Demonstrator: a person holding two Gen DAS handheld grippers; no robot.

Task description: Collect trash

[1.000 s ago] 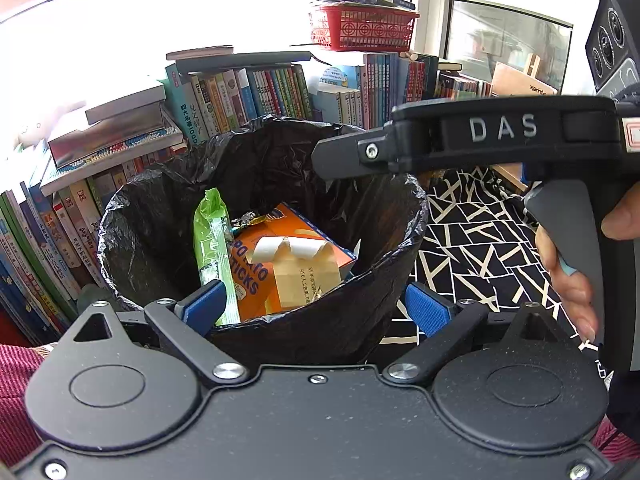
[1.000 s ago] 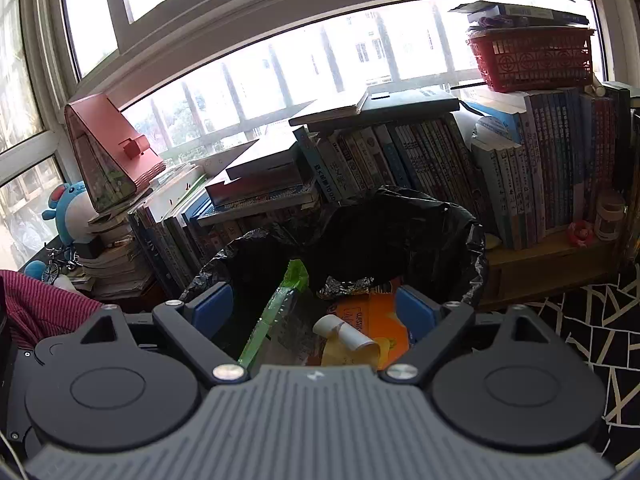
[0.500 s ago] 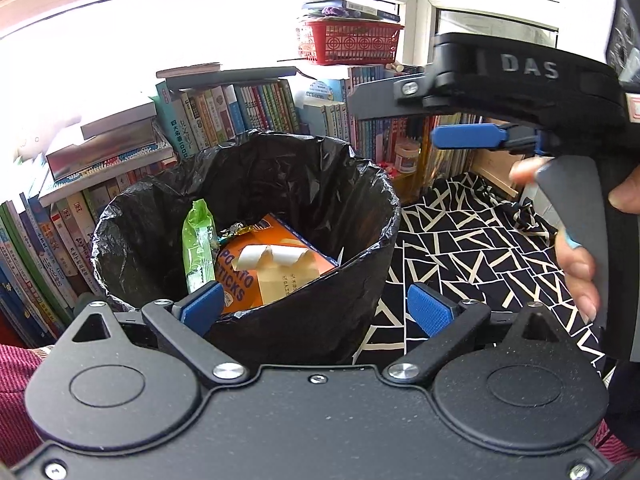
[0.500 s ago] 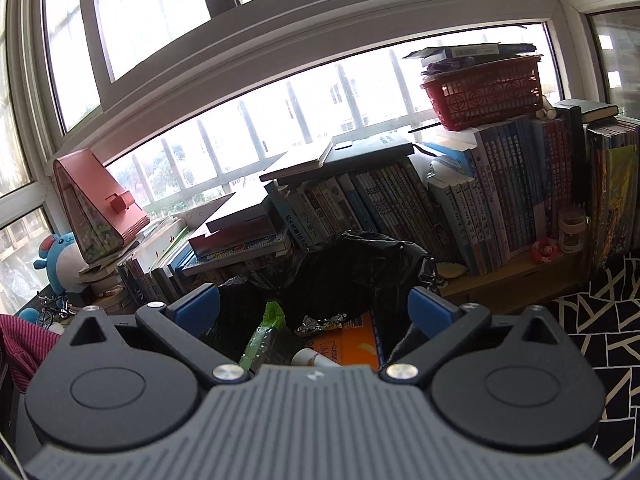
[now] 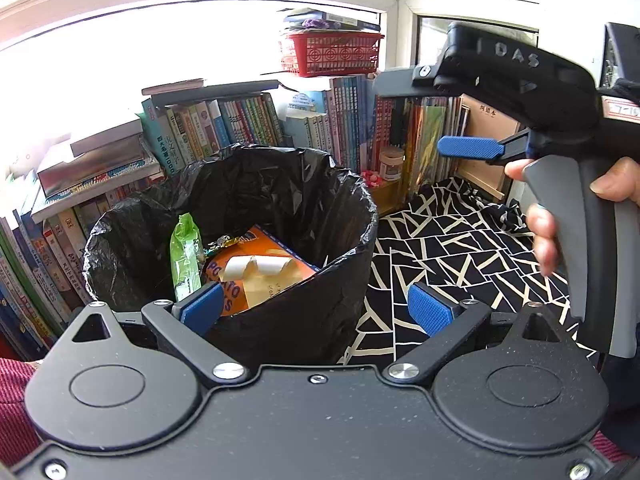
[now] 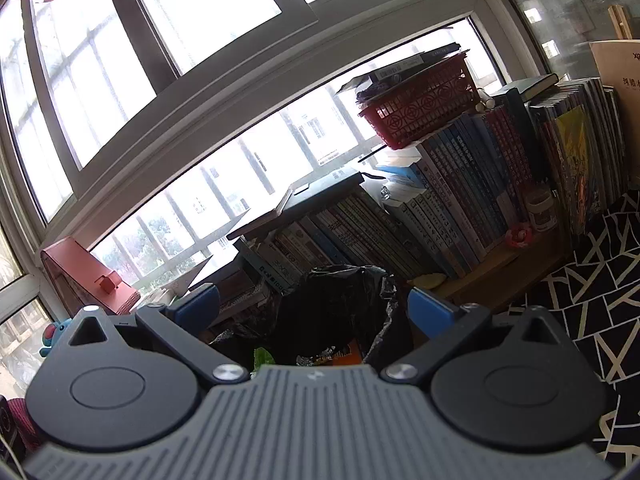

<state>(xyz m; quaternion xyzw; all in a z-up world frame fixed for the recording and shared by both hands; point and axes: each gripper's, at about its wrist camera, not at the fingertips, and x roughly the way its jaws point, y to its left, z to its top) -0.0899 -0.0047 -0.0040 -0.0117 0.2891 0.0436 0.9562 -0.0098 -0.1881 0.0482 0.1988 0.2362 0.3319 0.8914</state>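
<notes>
Trash is being left in the bin (image 5: 240, 216) as the right gripper (image 5: 436, 112), jaws wide and empty, is being lifted away beside the open, empty left gripper (image 5: 316, 310).

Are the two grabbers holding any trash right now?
No. Both the left gripper and the right gripper are open and empty. The trash lies in the black-lined bin.

The lower half of the orange cardboard snack box (image 5: 262, 272) inside the black plastic bin liner (image 5: 320, 216) is hidden; book spines' (image 5: 240, 128) lettering is too small to read.
</notes>
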